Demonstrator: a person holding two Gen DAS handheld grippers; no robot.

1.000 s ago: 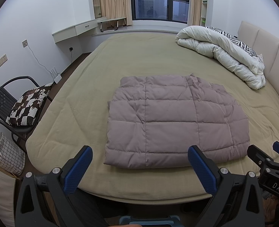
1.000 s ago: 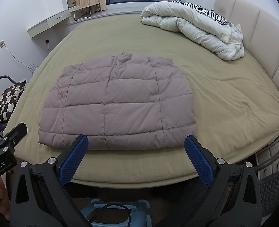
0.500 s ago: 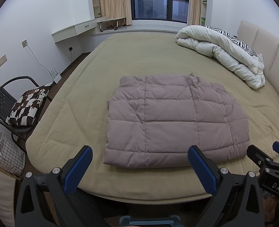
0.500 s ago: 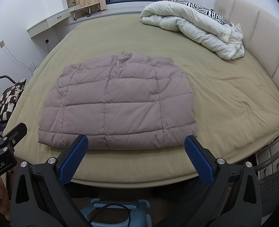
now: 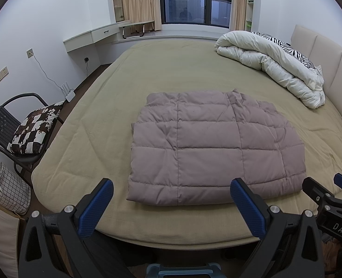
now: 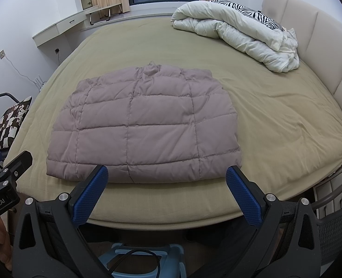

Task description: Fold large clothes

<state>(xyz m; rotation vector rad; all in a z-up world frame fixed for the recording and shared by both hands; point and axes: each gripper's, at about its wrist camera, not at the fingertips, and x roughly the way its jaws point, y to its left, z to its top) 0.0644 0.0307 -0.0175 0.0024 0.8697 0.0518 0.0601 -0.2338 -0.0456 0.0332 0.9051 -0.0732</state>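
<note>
A mauve quilted down jacket (image 5: 214, 146) lies folded into a flat rectangle on the olive bed (image 5: 171, 69), its collar pointing toward the far side. In the right wrist view the same jacket (image 6: 145, 125) fills the middle of the bed (image 6: 275, 115). My left gripper (image 5: 171, 190) hovers open off the bed's near edge, nothing between its blue pads. My right gripper (image 6: 166, 176) is also open and empty, just short of the jacket's near hem. Each gripper shows at the edge of the other's view.
A rolled white duvet with a zebra pillow (image 5: 275, 62) lies at the far right by the padded headboard (image 5: 321, 53). A black chair with a checked cushion (image 5: 34, 129) and a grid-pattern basket (image 5: 6, 190) stand left of the bed. A blue stool (image 6: 145, 261) is below.
</note>
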